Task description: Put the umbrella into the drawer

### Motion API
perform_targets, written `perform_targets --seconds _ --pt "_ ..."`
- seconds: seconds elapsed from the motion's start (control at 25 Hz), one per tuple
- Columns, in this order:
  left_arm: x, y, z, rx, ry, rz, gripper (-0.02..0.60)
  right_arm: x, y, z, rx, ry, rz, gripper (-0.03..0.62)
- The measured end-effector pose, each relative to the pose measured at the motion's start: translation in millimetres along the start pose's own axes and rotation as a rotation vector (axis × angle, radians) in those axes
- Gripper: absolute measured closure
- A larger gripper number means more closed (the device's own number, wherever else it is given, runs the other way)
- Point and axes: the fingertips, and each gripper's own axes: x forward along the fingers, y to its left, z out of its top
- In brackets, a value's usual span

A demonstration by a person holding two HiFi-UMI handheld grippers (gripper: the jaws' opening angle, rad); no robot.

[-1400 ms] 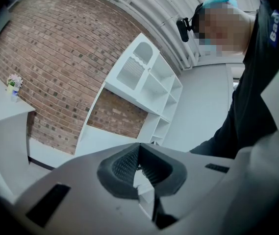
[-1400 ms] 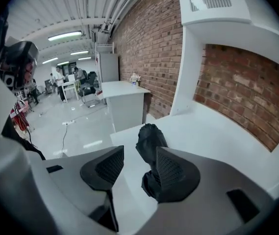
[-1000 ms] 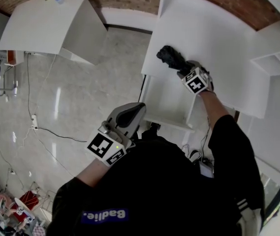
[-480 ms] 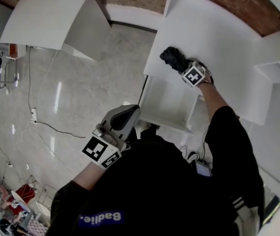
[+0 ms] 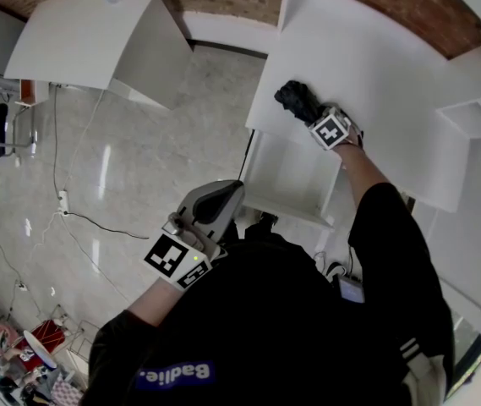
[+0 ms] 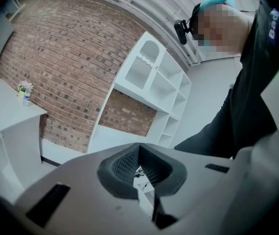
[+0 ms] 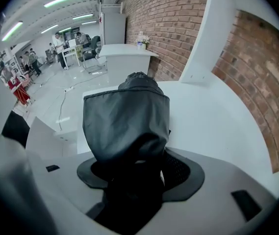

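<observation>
- Lies on the white cabinet surface (image 5: 384,66), close to its left edge and near corner: one folded umbrella (image 7: 127,112) in a dark fabric sleeve.
- Probably light and compact: a stiff core of shaft and ribs, with soft, loose cloth around it.
- Likely to squash a little and to slide inside the sleeve under a shallow pinch.
- Best taken across the thick middle of the bundle, seated deep in the pads, not by the slack end of the sleeve.
- Nothing plainly fragile, though thin ribs could bend under a hard squeeze.
- Right gripper (image 7: 140,166): jaws set wide and just now closing in. Has the umbrella's near end between them, filling the gap, with the pads seemingly pressing on the sleeve.
- Left gripper (image 6: 139,148): jaws pressed together with nothing between them. Hangs low by the person's body, well apart from the cabinet surface.
- Counted: one umbrella and two grippers.
- Counted further: one cabinet under the umbrella, with one open compartment (image 5: 295,172) below its front edge.
- Also one white table (image 5: 79,36), well apart across the floor.
- No drawer to be made out in any view, open or closed, so no telling yet where the umbrella has to go.
</observation>
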Motion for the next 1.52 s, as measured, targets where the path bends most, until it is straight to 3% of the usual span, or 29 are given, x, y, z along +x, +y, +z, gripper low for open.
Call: perform_targets --seconds 0.6,1.12,1.36,1.52 --pt "13 -4 2 0.027 0.008 -0.11 0.58 -51 20 0 0.034 -0.118 -0.066 0.319" --pt "19 -36 -8 0.046 0.002 -0.176 0.58 -108 67 -14 0.073 -0.247 -0.045 0.319" --pt "24 -23 -1 0.042 -0.004 -0.176 0.58 -106 90 -1 0.047 -0.265 0.005 0.319" --pt "15 -40 -13 0.043 -0.002 -0.171 0.58 -108 120 -22 0.026 -0.263 0.039 0.319"
